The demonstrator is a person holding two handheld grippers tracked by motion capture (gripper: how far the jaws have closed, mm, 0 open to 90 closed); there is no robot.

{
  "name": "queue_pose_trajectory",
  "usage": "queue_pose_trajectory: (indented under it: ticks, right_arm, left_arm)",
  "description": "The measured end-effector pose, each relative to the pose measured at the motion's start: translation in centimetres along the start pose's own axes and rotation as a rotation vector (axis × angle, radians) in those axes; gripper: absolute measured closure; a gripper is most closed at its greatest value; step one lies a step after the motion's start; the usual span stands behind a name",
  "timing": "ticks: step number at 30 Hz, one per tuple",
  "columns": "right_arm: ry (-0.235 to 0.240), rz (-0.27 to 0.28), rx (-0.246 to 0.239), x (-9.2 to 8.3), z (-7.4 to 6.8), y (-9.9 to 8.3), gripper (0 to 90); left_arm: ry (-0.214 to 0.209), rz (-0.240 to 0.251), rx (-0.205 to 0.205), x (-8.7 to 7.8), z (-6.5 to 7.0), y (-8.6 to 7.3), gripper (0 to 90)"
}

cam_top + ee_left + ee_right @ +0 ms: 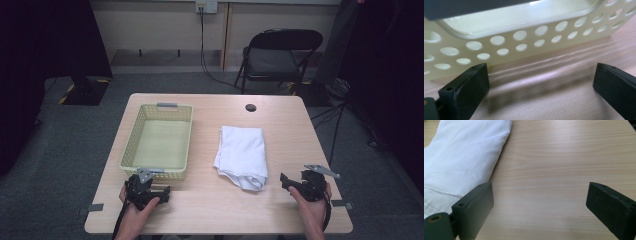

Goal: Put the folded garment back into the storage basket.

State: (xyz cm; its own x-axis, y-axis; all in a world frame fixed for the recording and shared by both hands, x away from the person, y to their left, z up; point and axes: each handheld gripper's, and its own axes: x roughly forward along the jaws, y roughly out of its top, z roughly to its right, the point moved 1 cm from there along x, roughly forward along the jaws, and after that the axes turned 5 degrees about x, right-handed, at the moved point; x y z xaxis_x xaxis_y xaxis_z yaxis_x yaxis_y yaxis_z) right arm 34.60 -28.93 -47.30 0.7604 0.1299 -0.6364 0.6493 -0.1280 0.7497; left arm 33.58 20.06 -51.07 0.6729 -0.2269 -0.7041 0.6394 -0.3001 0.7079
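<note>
your left gripper (161, 191) sits just in front of the basket (131, 143), at its near wall. its own view brings out the round holes in that wall (524, 47), with jaws spread wide on bare table (564, 100), gripping nothing. right of the basket, near it, lies the folded white cloth (242, 155). your right gripper (284, 180) rests right of the cloth; its view shows the cloth's edge (461, 162) beside one jaw, the jaws wide apart and empty.

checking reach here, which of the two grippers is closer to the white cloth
The right gripper: it sits just off the folded white cloth, whose edge lies beside its jaw. The left gripper faces the yellow basket instead.
</note>
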Motion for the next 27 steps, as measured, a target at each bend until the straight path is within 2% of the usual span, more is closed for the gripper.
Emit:
queue_pose_trajectory:
  ticks: [10, 20, 27]
  right_arm:
    - [0.021, 0.016, 0.018, -1.0, 0.4, 0.5, 7.6]
    - [0.043, -0.001, -0.021, -1.3, -0.1, 1.2, 3.4]
    - [0.074, 0.012, -0.047, -1.6, -1.1, 1.5, 4.0]
  left_arm:
    - [0.0, 0.0, 0.0, 0.0, 0.0, 0.0, 0.0]
    - [0.001, 0.0, -0.001, 0.0, 0.0, 0.0, 0.0]
    - [0.001, 0.0, -0.002, 0.0, 0.0, 0.0, 0.0]
